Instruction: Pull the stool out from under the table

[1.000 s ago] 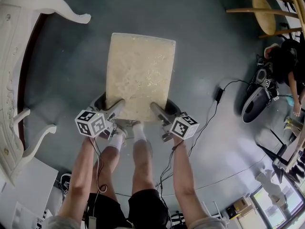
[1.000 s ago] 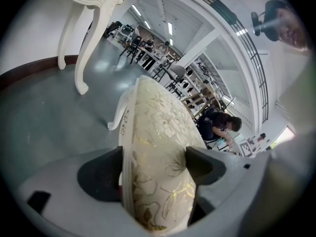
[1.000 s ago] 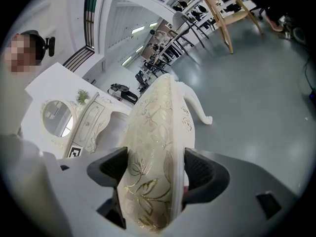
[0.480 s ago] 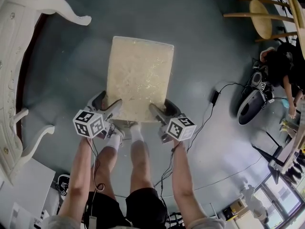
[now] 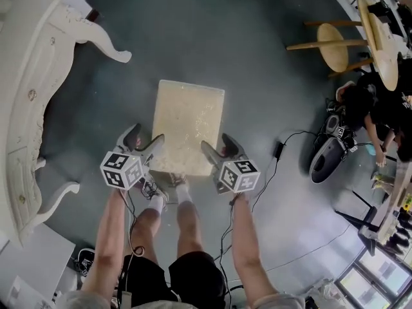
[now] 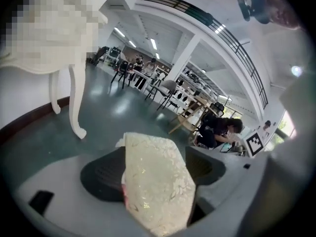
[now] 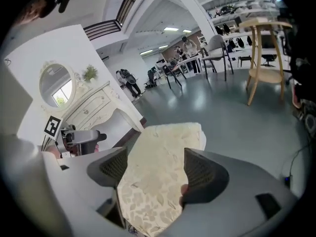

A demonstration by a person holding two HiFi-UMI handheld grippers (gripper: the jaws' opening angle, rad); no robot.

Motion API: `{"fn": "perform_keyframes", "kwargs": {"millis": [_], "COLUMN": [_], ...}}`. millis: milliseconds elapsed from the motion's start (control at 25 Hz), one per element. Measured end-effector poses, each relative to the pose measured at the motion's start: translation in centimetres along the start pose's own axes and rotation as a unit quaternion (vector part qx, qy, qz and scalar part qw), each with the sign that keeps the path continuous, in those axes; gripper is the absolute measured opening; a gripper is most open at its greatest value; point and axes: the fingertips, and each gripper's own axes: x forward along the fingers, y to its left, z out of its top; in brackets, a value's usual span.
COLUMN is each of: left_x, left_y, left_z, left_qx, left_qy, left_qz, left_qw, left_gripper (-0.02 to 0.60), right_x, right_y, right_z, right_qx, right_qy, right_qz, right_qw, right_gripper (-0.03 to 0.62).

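Note:
The stool [image 5: 188, 124] has a cream, leaf-patterned rectangular seat and stands on the grey floor, out to the right of the white ornate table [image 5: 29, 108]. My left gripper [image 5: 153, 148] holds the seat's near left edge, and my right gripper [image 5: 209, 152] holds its near right edge. In the left gripper view the stool seat [image 6: 155, 181] fills the gap between the dark pads of the left gripper [image 6: 158, 177]. The right gripper view shows the stool seat [image 7: 158, 177] clamped the same way in the right gripper [image 7: 153, 169]. The stool's legs are hidden under the seat.
The table's curved leg [image 5: 106, 44] ends up-left of the stool. A round wooden stool [image 5: 331, 44] and a seated person [image 5: 360, 102] are at the far right. A grey device [image 5: 325, 153] with a floor cable [image 5: 283, 153] lies right of me. My own legs [image 5: 183, 205] stand just behind the stool.
The stool has come toward me and farther from the table's curved leg. Both grippers have stayed clamped on its near edge and moved back with it.

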Motion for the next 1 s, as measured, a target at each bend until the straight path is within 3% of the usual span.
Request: {"fn": "perform_keyframes", "kwargs": {"millis": [280, 560, 760, 1000], "left_x": [-5.1, -13.1, -20.5, -30.0], "left_y": [-2.1, -5.1, -6.0, -5.5], "left_z": [8.5, 15.3, 20.6, 24.6], "left_qx": [0.033, 0.073, 0.107, 0.106], "left_qy": [-0.062, -0.106, -0.159, -0.223], "left_qz": [0.019, 0.046, 0.090, 0.160], "left_qw": [0.9974, 0.9906, 0.9773, 0.9558], "left_gripper": [0.377, 0.368, 0.358, 0.342], "right_x": [-1.8, -4.8, -6.5, -8.6], "right_y": [5.8, 15.1, 23.2, 33.1], "right_z": [9.3, 16.2, 20.1, 24.1], "right_qx": [-0.068, -0.124, -0.181, -0.233], "right_qy": [-0.040, -0.067, -0.089, -0.114], "right_qz": [0.003, 0.027, 0.054, 0.114], "right_qw": [0.997, 0.990, 0.978, 0.959], "right_gripper": [0.368, 0.368, 0.368, 0.359]}}
